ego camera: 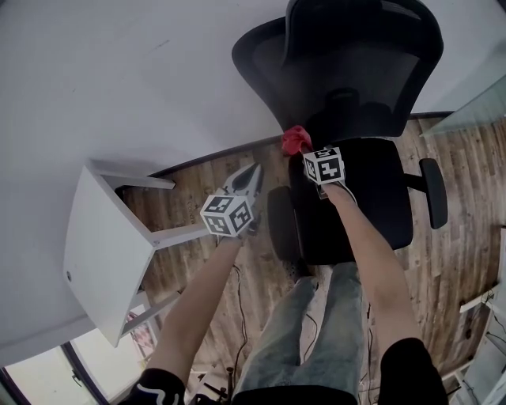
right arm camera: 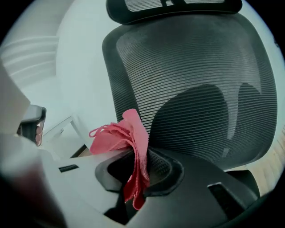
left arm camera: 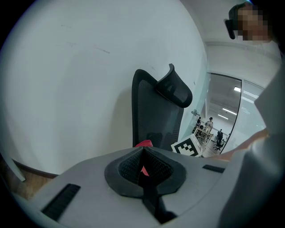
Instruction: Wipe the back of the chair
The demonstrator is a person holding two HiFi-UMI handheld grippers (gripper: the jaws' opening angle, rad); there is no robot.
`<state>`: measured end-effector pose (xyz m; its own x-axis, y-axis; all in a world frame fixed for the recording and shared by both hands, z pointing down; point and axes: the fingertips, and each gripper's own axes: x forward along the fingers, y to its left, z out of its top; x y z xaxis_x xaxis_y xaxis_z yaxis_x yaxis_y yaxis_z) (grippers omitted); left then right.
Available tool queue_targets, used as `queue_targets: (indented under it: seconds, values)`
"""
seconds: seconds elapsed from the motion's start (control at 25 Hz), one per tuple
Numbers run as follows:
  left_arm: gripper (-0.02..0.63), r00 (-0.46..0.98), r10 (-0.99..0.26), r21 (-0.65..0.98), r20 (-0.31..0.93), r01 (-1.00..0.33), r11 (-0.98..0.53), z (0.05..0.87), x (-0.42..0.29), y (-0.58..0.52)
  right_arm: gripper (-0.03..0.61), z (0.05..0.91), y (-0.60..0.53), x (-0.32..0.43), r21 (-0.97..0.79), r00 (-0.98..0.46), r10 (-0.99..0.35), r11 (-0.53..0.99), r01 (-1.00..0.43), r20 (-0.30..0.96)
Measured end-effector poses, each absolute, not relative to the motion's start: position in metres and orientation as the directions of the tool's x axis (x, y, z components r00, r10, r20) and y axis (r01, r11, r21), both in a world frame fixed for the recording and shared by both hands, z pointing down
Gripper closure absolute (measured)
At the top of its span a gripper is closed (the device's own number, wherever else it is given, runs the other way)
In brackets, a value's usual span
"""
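Observation:
A black office chair stands against the white wall, its mesh back facing me above the seat. My right gripper is shut on a crumpled red cloth, held just off the lower left edge of the back. In the right gripper view the cloth hangs from the shut jaws, with the mesh back close behind. My left gripper hovers left of the chair, shut and holding nothing. In the left gripper view the chair back shows side-on, the cloth peeking over the jaws.
A white table stands at the left, near the wall. The chair's armrests stick out on both sides, and its headrest tops the back. The floor is wood planks with cables near my legs. A glass partition lies behind the chair.

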<state>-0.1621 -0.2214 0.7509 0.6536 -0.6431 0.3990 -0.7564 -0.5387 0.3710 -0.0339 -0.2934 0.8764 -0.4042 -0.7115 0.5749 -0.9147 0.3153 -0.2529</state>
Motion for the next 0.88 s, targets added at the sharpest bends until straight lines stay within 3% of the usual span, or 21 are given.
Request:
queue_targets:
  seconds: [0.88]
  values:
    - [0.589,0.711,-0.561,0.4,0.423,-0.702,-0.589,0.766,-0.003,-0.229,0.506,0.87,-0.298,0.216,-0.207,-0.197,-0.772,0.086,-0.974,0.605]
